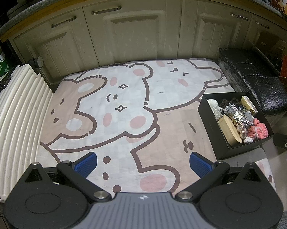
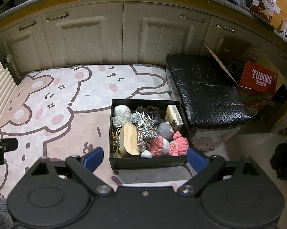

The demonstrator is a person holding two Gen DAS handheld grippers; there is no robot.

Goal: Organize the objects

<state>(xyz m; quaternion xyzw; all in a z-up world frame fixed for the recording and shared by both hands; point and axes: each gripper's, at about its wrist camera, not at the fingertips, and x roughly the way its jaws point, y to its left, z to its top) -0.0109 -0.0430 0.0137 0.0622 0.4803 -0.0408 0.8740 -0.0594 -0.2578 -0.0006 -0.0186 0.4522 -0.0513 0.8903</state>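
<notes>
The cartoon-bear blanket (image 1: 124, 99) spreads bare over the table, with nothing loose on it, so the sorting looks finished or nearly so; whether more remains cannot be told from here. All the small things sit together in the black box (image 2: 143, 162) near the blanket's right edge, just beside a black-wrapped bench (image 2: 206, 95). Inside lie a wooden case (image 2: 130, 141), a striped tassel (image 2: 146, 128), pink crochet pieces (image 2: 177, 143), a white yarn ball (image 2: 121, 112), a grey crochet toy (image 2: 165, 130) and a small pale carton (image 2: 174, 117) whose print is too small to read. The left claw (image 1: 142, 162) hovers spread and empty above the blanket. The right claw (image 2: 144, 157), also spread and holding nothing, hangs just before the box's near wall. A red carton (image 2: 260, 78) beyond the bench reads "TUBORG".
</notes>
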